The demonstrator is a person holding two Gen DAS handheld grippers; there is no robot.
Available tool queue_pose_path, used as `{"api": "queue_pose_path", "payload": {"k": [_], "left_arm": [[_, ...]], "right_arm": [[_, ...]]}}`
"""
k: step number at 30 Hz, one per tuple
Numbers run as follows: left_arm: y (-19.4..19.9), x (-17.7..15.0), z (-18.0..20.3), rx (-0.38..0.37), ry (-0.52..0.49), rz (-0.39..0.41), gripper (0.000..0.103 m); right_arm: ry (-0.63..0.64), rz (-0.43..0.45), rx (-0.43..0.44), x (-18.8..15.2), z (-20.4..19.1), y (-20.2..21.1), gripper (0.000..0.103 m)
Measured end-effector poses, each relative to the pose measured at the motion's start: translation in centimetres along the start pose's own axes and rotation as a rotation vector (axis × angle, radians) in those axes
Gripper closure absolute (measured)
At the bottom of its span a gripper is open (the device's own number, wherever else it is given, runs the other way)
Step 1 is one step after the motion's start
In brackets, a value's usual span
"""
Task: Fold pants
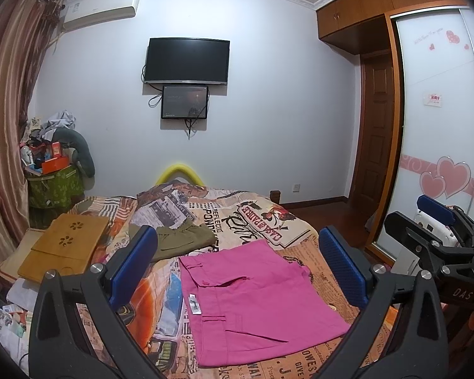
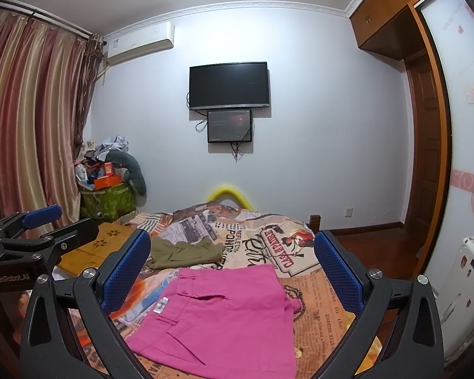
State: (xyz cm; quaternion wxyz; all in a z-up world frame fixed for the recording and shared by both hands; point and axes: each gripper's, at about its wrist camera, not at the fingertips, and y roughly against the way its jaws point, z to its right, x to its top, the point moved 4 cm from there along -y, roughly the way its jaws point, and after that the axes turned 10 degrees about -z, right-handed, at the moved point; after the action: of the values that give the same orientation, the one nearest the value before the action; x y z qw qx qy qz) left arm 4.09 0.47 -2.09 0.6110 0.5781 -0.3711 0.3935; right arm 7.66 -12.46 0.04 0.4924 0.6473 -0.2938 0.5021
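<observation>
Pink pants (image 1: 252, 303) lie folded flat on the bed, waistband and white label toward the left. They also fill the lower middle of the right wrist view (image 2: 224, 319). My left gripper (image 1: 237, 252) hovers above them, open, with nothing between its blue pads. My right gripper (image 2: 233, 259) is likewise open and empty over the same pants. Each gripper shows in the other's view: the right gripper (image 1: 423, 218) at the right edge, the left gripper (image 2: 60, 222) at the left edge. Folded olive pants (image 1: 183, 238) (image 2: 186, 251) lie farther back on the bed.
The newspaper-print bedspread (image 1: 268, 218) covers the bed. A wooden lap tray (image 1: 63, 249) rests at the bed's left side. A cluttered green basket (image 1: 53, 186) stands by the curtain. A heart-patterned wardrobe door (image 1: 442, 126) is to the right, and a wall TV (image 1: 186, 60) ahead.
</observation>
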Motion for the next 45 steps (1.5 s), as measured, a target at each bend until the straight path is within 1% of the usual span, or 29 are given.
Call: {"api": "queue_pose_path", "payload": {"k": [24,45], "left_arm": [[0.25,0.54,0.41,0.013,-0.004,0.003,0.000],[0.48,0.64,0.48,0.003,-0.010,0.003,0.000]], "right_arm": [[-0.004,0.004,-0.002,-0.07,-0.03,0.03,0.000],[-0.011,0.000,0.001,-0.04,0.05,0.11,0.000]]}}
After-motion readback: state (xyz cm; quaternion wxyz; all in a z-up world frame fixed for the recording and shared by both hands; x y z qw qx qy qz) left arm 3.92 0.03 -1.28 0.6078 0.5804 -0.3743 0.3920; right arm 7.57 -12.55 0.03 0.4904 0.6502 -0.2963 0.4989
